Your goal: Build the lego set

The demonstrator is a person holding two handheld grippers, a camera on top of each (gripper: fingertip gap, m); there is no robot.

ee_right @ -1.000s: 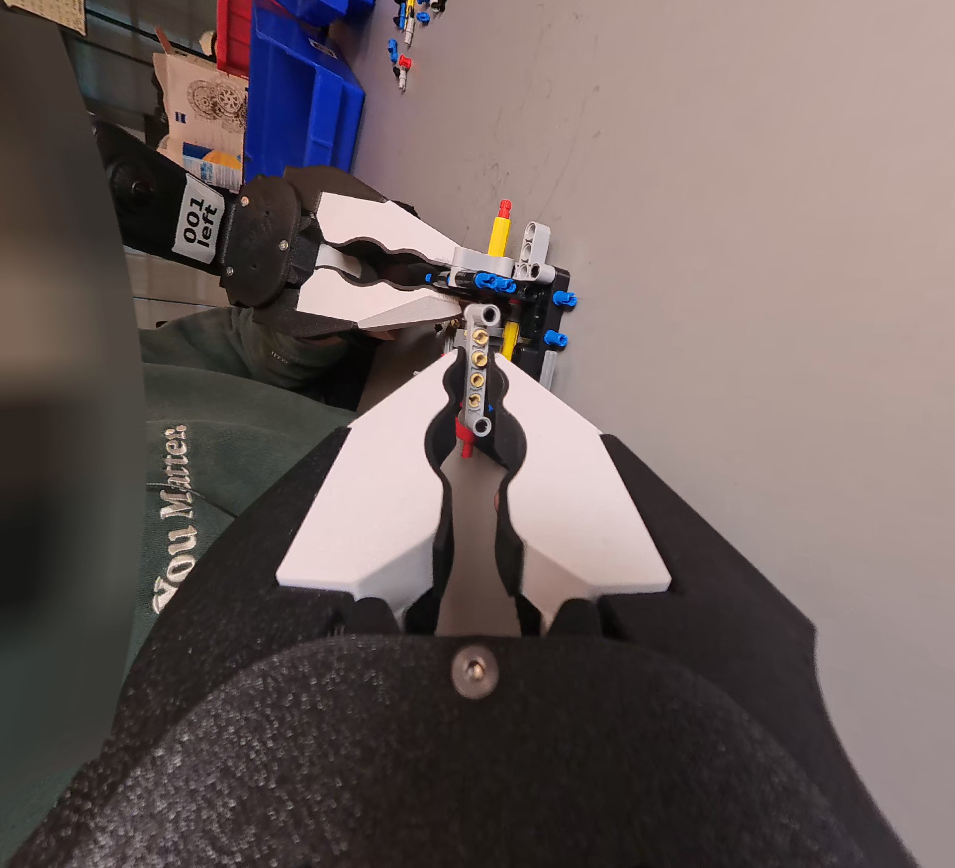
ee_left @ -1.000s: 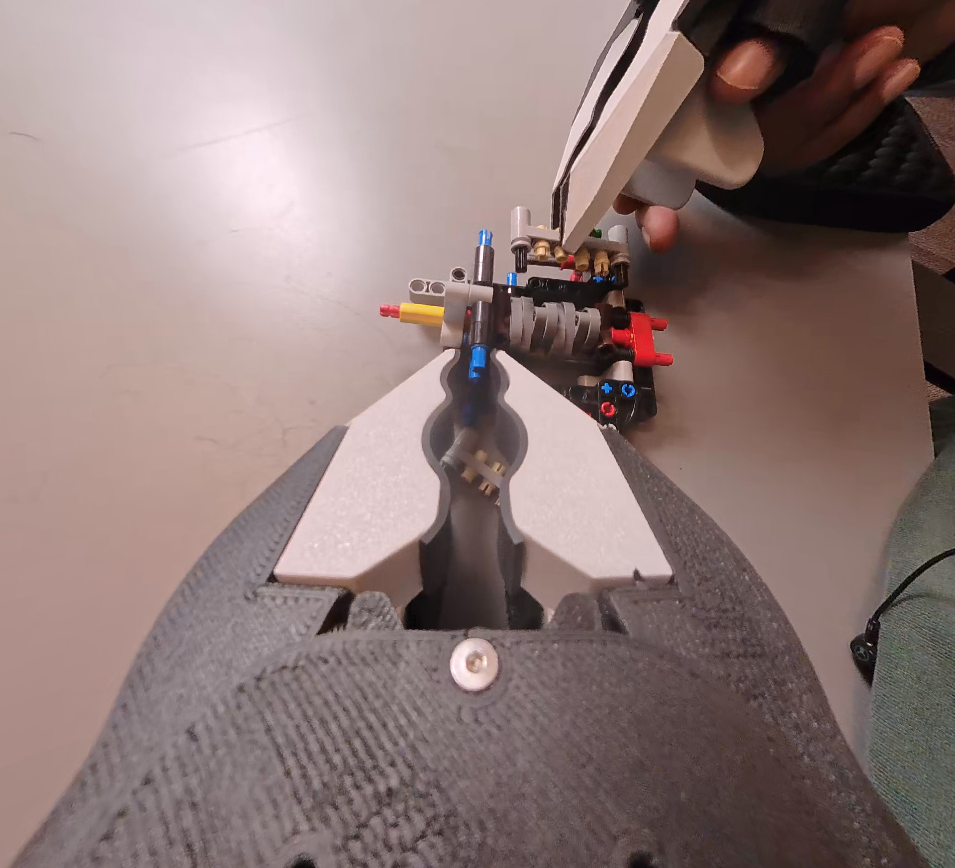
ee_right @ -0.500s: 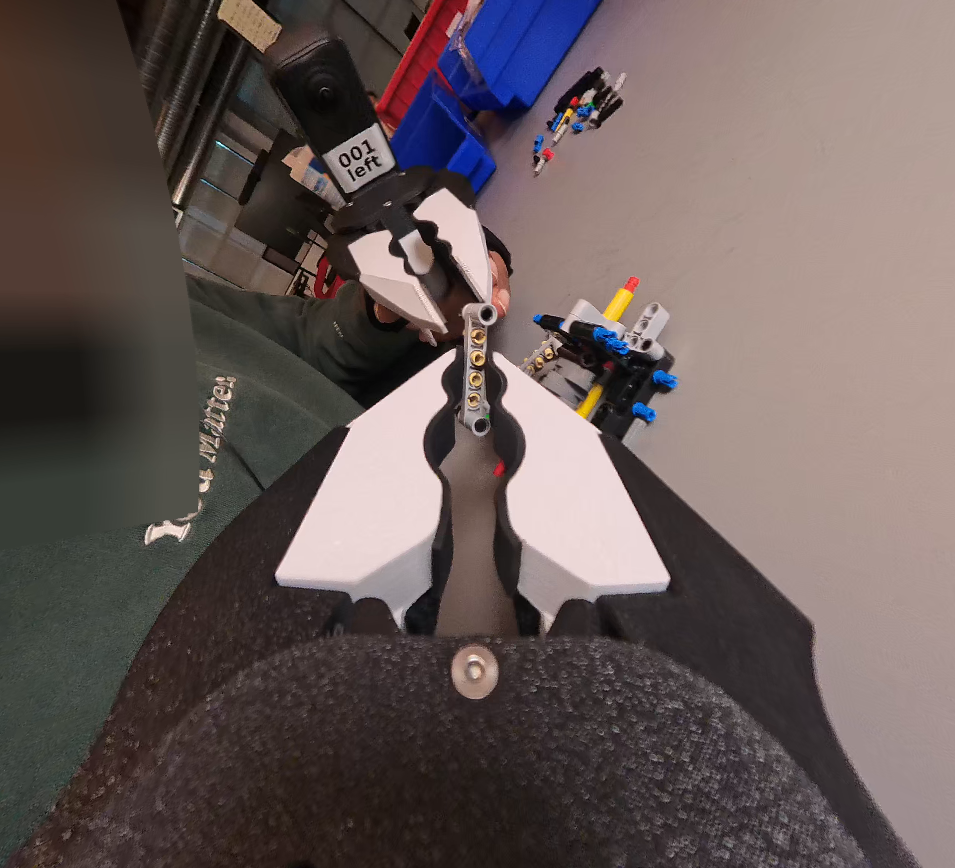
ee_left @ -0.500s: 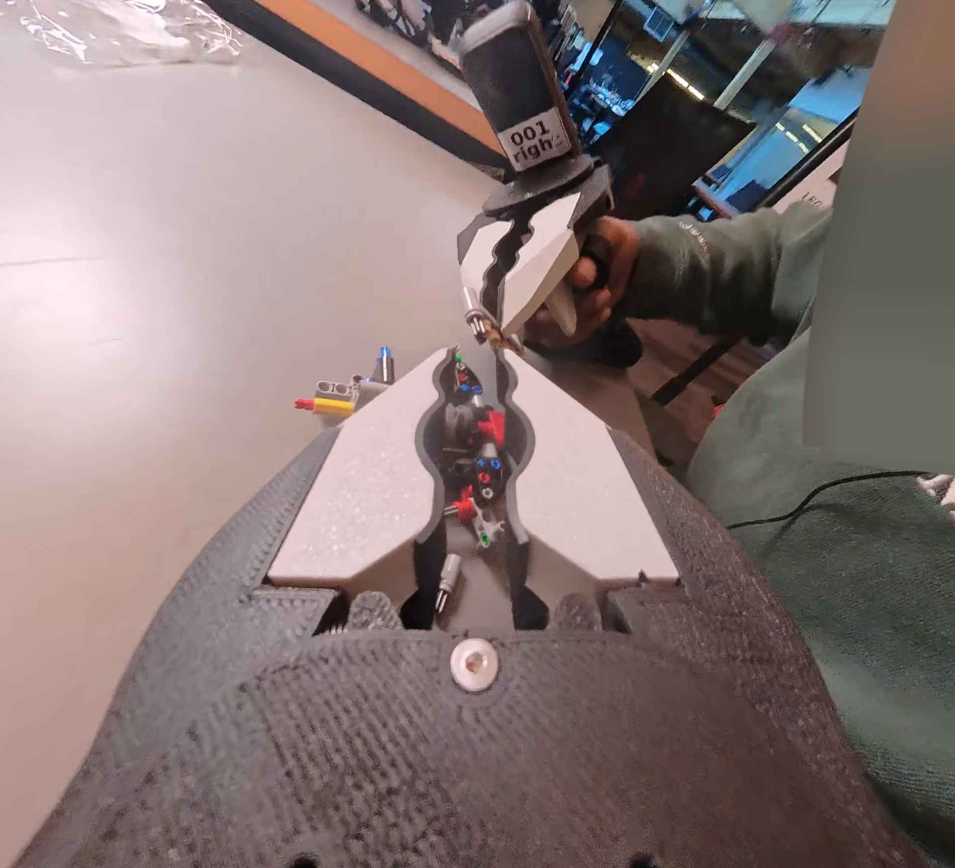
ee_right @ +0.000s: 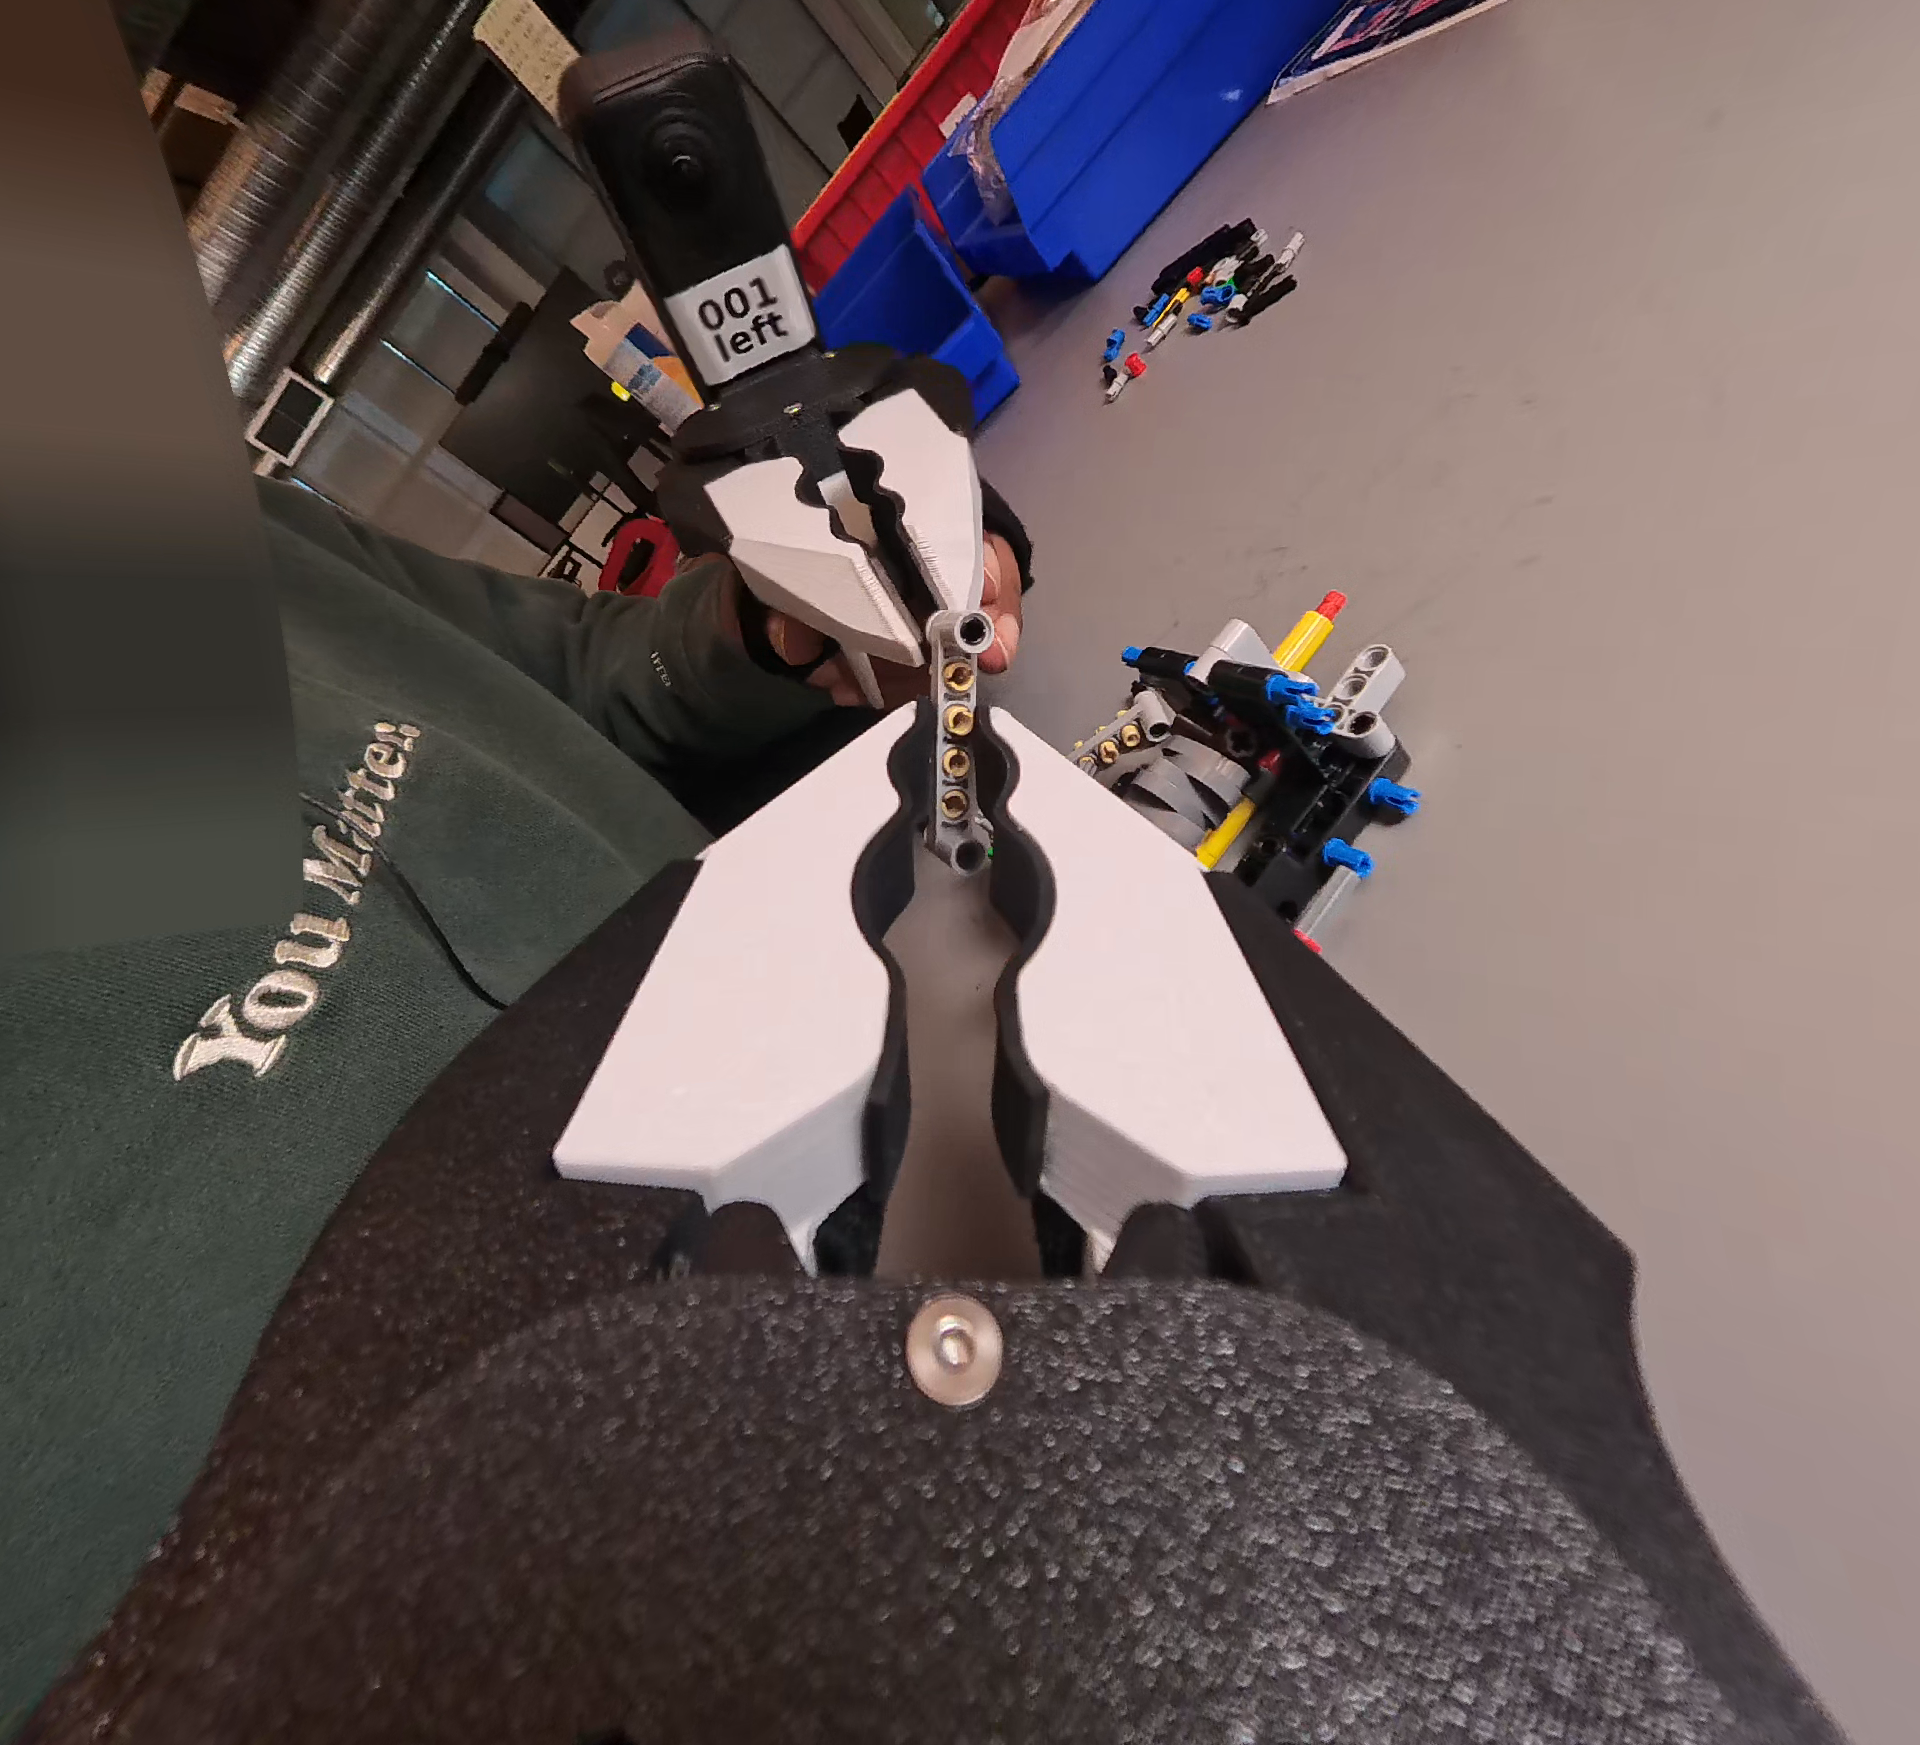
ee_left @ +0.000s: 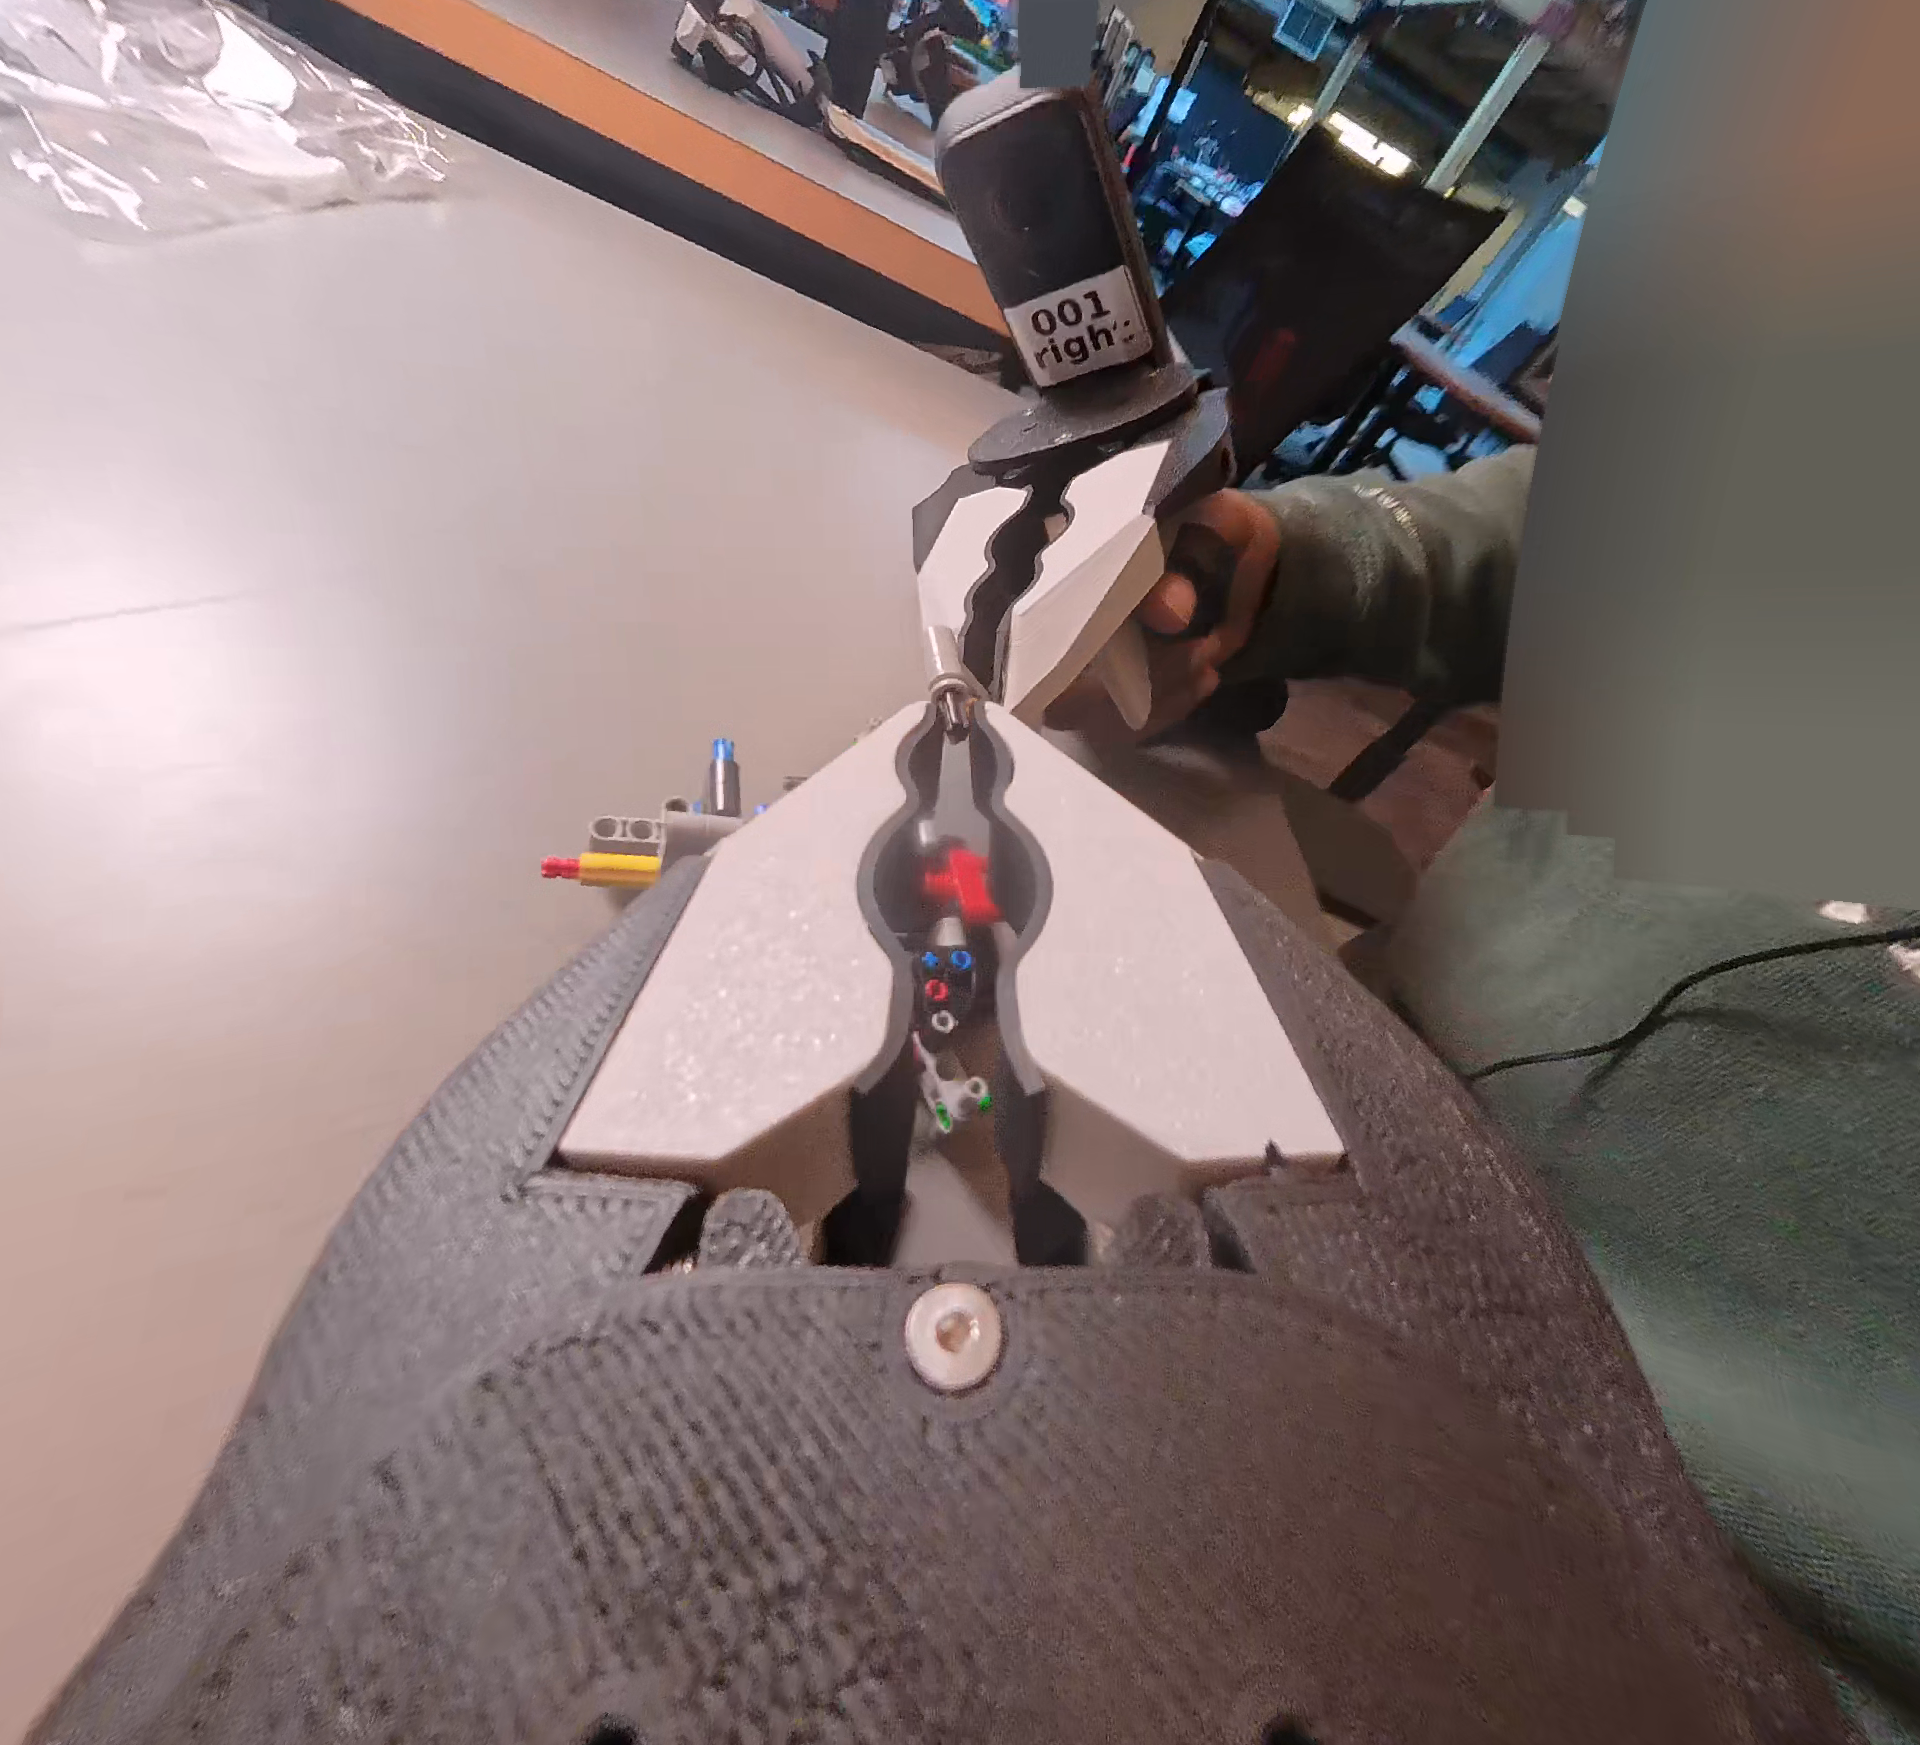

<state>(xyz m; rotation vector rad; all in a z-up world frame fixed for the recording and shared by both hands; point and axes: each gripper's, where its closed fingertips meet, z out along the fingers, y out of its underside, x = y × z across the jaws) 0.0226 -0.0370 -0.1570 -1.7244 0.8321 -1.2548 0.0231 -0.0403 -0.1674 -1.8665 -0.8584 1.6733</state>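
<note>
Grey beam [ee_right: 954,745] lifted off lego model [ee_right: 1262,765]; right gripper [ee_right: 954,721] still clamped.

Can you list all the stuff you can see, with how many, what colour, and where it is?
Lego build: one, black, grey, yellow, blue, on the table.
Grey beam: one, gold pins, in the right tool.
Loose lego pieces: a pile, mixed colours, far on the table.
Bins: blue and red, table's far edge.
Plastic bag: one, clear, far side.
Table: one, grey.
Left tool: white, shut, touching the beam's end.
Right tool: white.
</note>
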